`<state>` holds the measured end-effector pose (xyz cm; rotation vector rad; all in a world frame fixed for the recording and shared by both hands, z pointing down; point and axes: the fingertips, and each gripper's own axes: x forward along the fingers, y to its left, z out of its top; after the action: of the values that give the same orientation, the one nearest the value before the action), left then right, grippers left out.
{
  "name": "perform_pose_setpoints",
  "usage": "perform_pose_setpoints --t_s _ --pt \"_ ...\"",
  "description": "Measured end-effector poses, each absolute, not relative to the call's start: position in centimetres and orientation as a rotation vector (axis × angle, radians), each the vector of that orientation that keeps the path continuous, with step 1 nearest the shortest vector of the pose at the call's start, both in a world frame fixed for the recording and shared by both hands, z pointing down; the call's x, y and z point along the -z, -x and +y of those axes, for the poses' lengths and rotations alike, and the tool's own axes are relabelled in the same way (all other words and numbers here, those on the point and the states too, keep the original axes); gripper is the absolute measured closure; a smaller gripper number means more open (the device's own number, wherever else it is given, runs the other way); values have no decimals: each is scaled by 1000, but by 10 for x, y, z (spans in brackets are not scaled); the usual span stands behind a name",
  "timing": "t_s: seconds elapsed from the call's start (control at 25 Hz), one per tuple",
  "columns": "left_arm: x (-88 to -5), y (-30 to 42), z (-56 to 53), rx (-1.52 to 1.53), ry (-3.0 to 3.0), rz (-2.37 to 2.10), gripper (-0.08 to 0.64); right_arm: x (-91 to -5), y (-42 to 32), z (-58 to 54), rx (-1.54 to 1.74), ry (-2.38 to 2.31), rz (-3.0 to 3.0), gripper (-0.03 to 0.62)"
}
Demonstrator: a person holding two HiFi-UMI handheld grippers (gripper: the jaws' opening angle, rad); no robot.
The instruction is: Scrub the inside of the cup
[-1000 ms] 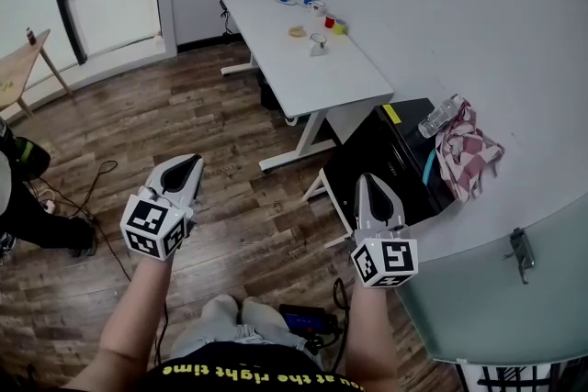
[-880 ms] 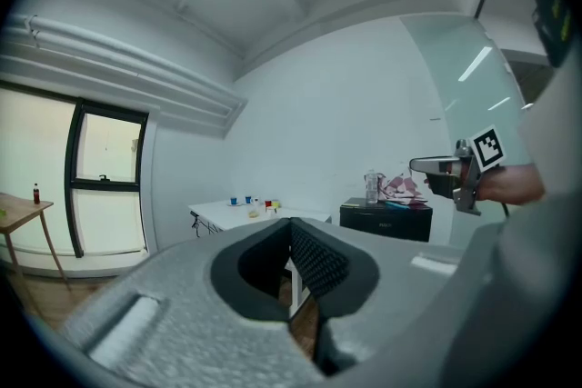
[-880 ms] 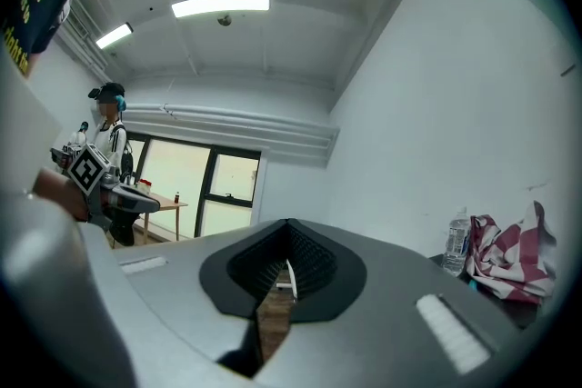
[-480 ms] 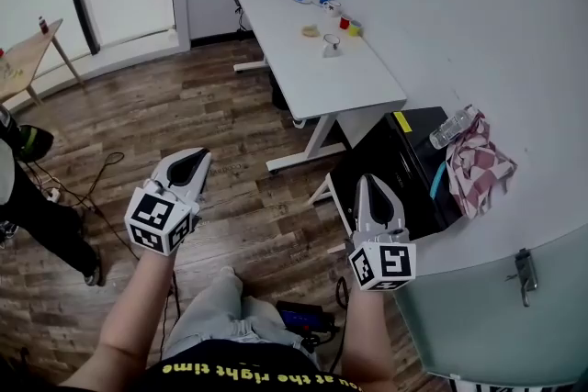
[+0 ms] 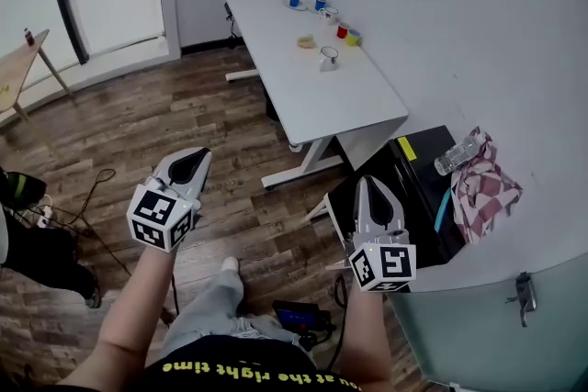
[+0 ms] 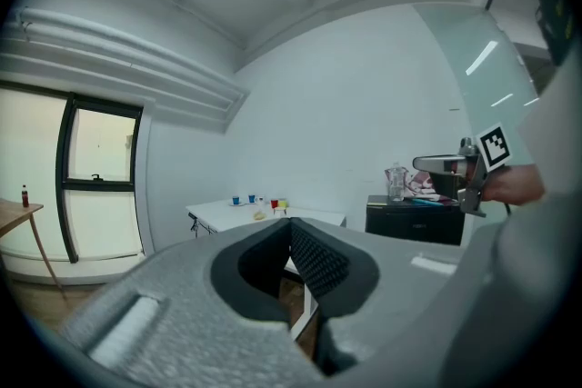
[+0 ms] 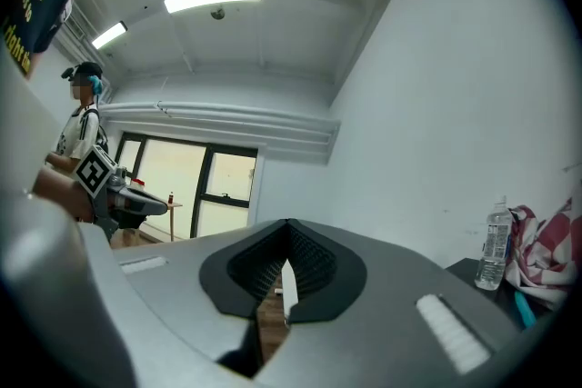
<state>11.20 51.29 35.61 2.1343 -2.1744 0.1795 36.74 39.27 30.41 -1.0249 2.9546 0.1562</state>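
Note:
Far ahead stands a white table (image 5: 317, 92) with several small cups: two blue ones (image 5: 294, 0), a red one (image 5: 342, 30), a yellow one (image 5: 354, 38) and a clear cup (image 5: 328, 58). A pale sponge-like piece (image 5: 306, 41) lies beside them. My left gripper (image 5: 190, 158) and right gripper (image 5: 368, 183) are held over the wooden floor, well short of the table. Both are shut and hold nothing. In the left gripper view the jaws (image 6: 291, 227) point at the table (image 6: 238, 213). The right gripper's jaws (image 7: 289, 236) also meet with nothing between them.
A black cabinet (image 5: 404, 188) at the right carries a water bottle (image 5: 457, 155) and a checked cloth (image 5: 482, 188). A frosted glass panel (image 5: 514, 308) is nearer on the right. Cables and a person (image 5: 28, 243) are at the left, with a wooden table (image 5: 18, 69) by the window.
Both grippers have been carried forward across the floor, still shut. The table, cabinet and cloth now sit lower and nearer in the head view.

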Motion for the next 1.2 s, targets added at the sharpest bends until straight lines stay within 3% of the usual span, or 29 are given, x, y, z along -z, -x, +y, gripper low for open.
perform_pose_setpoints --t_s 0.72,1.2 --pt "-352 11 357 -168 -2260 -2082 560 -293 -238 262 -159 1094 2925 586" --pt "-364 43 316 -208 -2265 -2043 559 -309 -196 221 -103 1086 2955 586"
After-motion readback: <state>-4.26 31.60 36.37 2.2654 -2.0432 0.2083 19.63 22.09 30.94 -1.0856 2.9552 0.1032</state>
